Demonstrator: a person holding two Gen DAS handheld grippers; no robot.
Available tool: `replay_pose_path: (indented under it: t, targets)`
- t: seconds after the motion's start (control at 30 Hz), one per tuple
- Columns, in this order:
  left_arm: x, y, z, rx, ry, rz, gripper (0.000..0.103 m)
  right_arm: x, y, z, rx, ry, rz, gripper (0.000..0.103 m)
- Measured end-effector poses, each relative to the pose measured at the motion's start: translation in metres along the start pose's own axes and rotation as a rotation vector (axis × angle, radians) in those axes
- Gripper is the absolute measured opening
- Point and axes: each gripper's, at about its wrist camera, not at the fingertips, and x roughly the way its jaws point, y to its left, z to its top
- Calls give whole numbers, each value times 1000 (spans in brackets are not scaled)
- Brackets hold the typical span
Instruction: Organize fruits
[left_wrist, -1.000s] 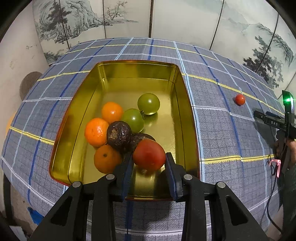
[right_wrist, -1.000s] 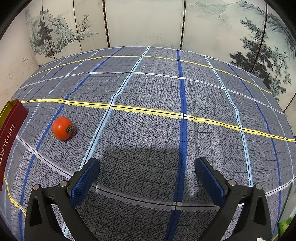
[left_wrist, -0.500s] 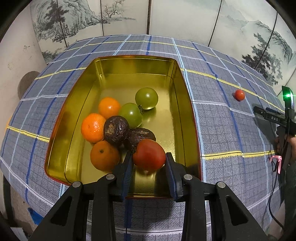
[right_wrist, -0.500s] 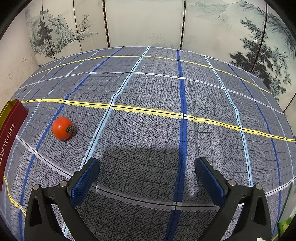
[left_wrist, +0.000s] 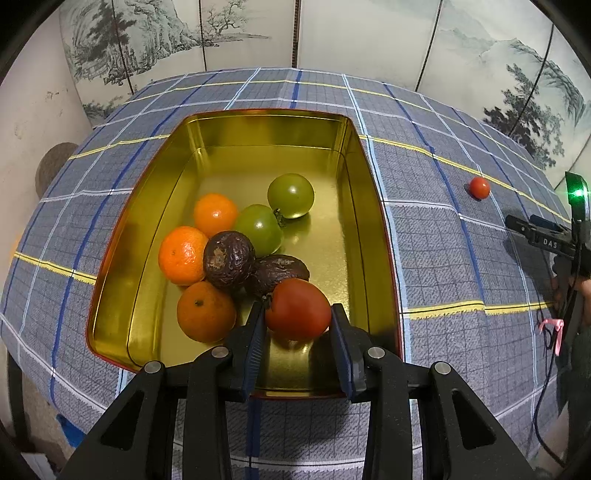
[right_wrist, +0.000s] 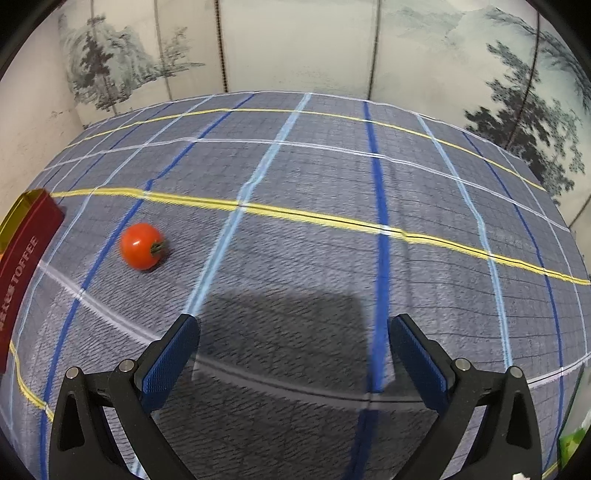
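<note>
My left gripper (left_wrist: 298, 314) is shut on a large red tomato (left_wrist: 297, 308) and holds it over the near end of the gold tin (left_wrist: 266, 129). In the tin lie three oranges (left_wrist: 183, 254), two green tomatoes (left_wrist: 291, 195) and two dark wrinkled passion fruits (left_wrist: 228, 259). A small red tomato (right_wrist: 142, 245) lies on the checked cloth, ahead and left of my open, empty right gripper (right_wrist: 293, 339); it also shows in the left wrist view (left_wrist: 479, 187). The right gripper shows at the right edge of the left wrist view (left_wrist: 546, 242).
The tin's red outer wall, lettered TOFFEE (right_wrist: 22, 273), is at the left edge of the right wrist view. A painted folding screen (left_wrist: 369, 33) stands behind the table. A green packet corner (right_wrist: 572, 441) sits at the bottom right.
My left gripper has carried the red tomato a little further over the tin. My right gripper has moved forward towards the small tomato, and its view is now blurred.
</note>
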Motion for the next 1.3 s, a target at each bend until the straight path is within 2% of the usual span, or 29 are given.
replay_pose_path:
  t: [0.3,0.4,0.47,0.53,0.7,0.77,0.9,1.03,1.3]
  targets:
    - [0,0,-1,-10,-3,-4,37,-2,41,-2,-79,-3,49,102]
    - [0,1,0,-16,-3,-11,40,-1,53,-1,-96,-3,61,102]
    - [-2,2,-1,-20,-6,-14,46,0,61,1,-106,-4,66,101]
    - [-4,2,-1,-21,-15,-19,49,2,67,4,-109,-5,70,101]
    - [-10,3,-1,-13,-34,-19,51,8,75,16,-112,-15,75,92]
    - [-12,3,0,-16,-40,-20,53,10,76,20,-111,-22,77,81]
    - [-15,6,1,-24,-51,-17,55,13,79,28,-104,-37,78,70]
    - [-16,8,2,-31,-55,-14,56,14,82,32,-101,-48,81,52]
    - [-19,12,3,-48,-63,-2,57,12,92,33,-133,-60,79,34]
